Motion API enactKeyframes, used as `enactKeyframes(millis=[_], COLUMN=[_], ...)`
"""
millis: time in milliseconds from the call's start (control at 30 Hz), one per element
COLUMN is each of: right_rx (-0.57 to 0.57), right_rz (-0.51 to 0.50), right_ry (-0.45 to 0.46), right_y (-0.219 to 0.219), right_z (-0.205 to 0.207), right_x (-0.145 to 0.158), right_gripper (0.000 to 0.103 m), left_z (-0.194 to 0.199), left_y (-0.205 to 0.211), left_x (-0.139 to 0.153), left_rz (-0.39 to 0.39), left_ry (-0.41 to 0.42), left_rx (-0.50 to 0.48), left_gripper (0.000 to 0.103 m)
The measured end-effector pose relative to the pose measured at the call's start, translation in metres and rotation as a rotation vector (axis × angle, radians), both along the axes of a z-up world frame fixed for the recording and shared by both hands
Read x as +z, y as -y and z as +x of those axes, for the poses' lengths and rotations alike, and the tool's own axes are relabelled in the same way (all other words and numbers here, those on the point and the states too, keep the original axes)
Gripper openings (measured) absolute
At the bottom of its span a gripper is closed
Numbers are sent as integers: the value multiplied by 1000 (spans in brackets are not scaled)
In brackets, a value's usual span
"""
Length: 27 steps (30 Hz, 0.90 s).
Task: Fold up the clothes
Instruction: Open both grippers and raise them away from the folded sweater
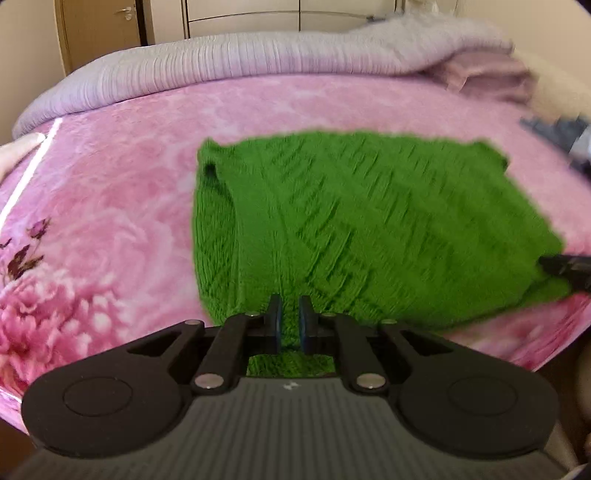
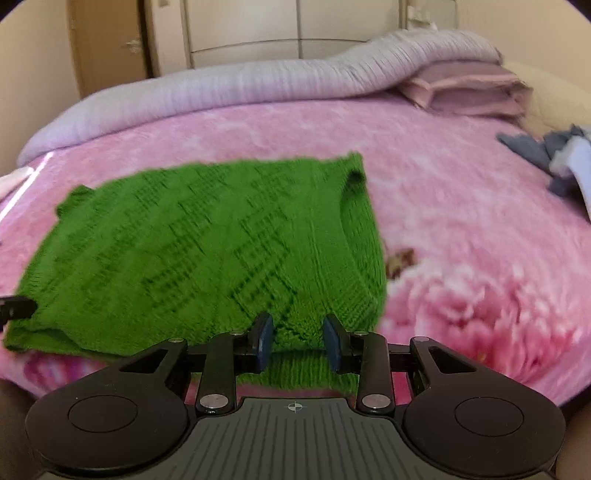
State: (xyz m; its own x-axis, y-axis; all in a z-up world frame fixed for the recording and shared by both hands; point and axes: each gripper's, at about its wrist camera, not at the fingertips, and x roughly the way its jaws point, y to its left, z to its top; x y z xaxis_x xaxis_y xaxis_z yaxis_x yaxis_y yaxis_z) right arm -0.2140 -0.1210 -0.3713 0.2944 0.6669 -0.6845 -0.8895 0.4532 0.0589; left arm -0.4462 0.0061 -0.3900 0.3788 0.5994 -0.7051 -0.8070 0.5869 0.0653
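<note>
Two tongs [image 1: 289,314] [image 2: 298,334] clamped on green knit sweater [image 1: 369,221] atop pink floral blanket [image 1: 110,206], wardrobe doors [image 2: 243,29] behind.

Left tool [image 1: 290,314] pinched narrow; right tool [image 2: 298,332] half-spread, both angled down

We had both wrist cameras low, angled down, close over the bed [image 1: 110,177], sharing the green sweater [image 1: 369,229], from opposite ends.

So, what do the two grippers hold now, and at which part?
Both hold the green sweater by its near edge: the left gripper pinches it tightly, and the right gripper grips a thicker bunch.
</note>
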Motion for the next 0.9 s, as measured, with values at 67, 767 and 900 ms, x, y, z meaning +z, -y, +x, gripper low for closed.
enactKeyframes(millis=[67,767,900], right_rx=[-4,-82,-83], right_rz=[-15,-14,1], right_ry=[15,-100,-127], right_y=[-1,69,78], right_z=[-4,-48,-54], right_x=[2,63,63], right_gripper=[34,46,47], left_z=[3,-30,-36], left_y=[2,76,85], left_x=[4,78,81], left_rz=[-2,-21,-10], left_ry=[-23,-30,-24], left_rx=[4,20,18], left_gripper=[8,34,35])
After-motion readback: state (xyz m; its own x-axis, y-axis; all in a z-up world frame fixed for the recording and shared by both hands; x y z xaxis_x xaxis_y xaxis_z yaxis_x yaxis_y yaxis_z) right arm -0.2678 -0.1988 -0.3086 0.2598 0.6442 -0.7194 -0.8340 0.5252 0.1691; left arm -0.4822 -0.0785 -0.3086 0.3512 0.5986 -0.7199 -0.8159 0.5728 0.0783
